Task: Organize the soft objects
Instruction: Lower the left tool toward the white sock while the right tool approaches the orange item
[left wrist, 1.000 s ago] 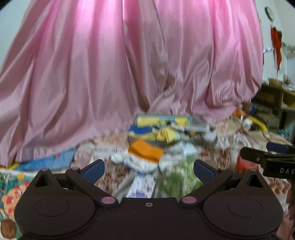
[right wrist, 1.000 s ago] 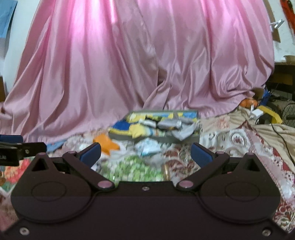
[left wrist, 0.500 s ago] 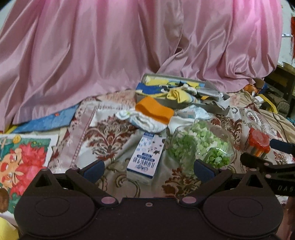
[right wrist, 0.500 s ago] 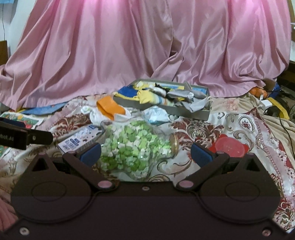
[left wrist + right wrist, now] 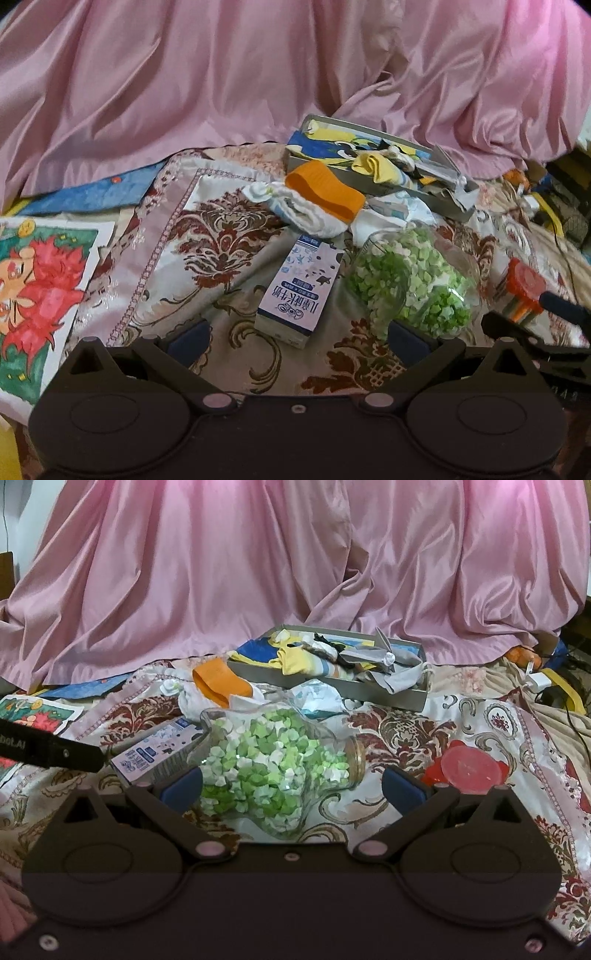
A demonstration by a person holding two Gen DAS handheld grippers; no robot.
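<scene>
My left gripper (image 5: 298, 338) is released, holding nothing, jaws spread above the patterned cloth (image 5: 221, 236), with the milk carton (image 5: 301, 284) lying just ahead at frame centre. My right gripper (image 5: 291, 786) is released too, its jaws spread either side of a clear jar of green paper stars (image 5: 275, 764) lying on its side. The soft things sit higher in the frame: an orange sock (image 5: 218, 683) on a white bundle (image 5: 192, 701), and more socks heaped in the grey tray (image 5: 332, 681) at upper centre, before the pink curtain (image 5: 258, 572).
</scene>
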